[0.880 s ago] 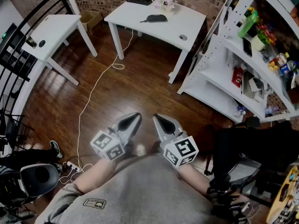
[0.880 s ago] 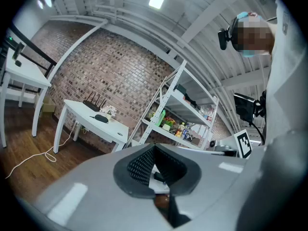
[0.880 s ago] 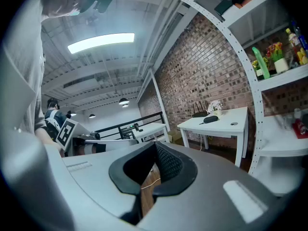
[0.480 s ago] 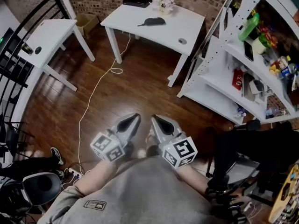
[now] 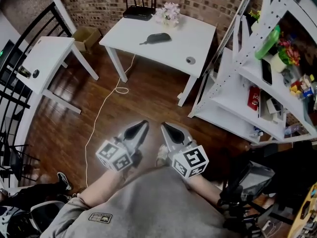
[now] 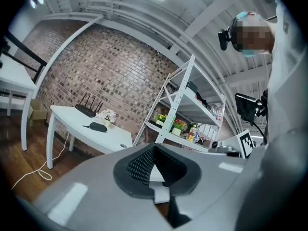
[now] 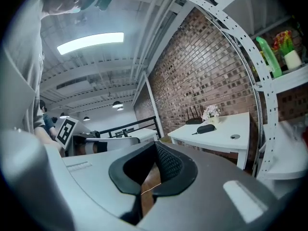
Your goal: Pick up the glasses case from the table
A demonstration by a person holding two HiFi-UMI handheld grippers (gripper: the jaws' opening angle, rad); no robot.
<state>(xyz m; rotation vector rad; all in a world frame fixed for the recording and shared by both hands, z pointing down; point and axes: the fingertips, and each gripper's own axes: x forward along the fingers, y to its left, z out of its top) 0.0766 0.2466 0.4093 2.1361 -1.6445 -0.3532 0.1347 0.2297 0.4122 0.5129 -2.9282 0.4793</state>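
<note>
The glasses case (image 5: 157, 37) is a dark oval lying on the white table (image 5: 148, 51) at the far brick wall, with a thin cord trailing from its left end. It also shows small in the left gripper view as the case (image 6: 97, 126) and in the right gripper view as the case (image 7: 206, 128). My left gripper (image 5: 144, 125) and right gripper (image 5: 164, 126) are held side by side close to my body, far short of the table, above the wooden floor. Both are shut and empty, as seen on the left gripper (image 6: 154, 147) and the right gripper (image 7: 155, 145).
A router (image 5: 138, 13), a flower pot (image 5: 169, 17) and a small round disc (image 5: 190, 60) share the table. A second white table (image 5: 47, 58) stands left, a loaded white shelf unit (image 5: 257, 78) right. A white cable (image 5: 101, 103) runs across the floor. Black railing (image 5: 12, 78) lines the left.
The table and the case have come lower and larger in the head view as I approach. Both grippers keep the same shut pose in front of my body.
</note>
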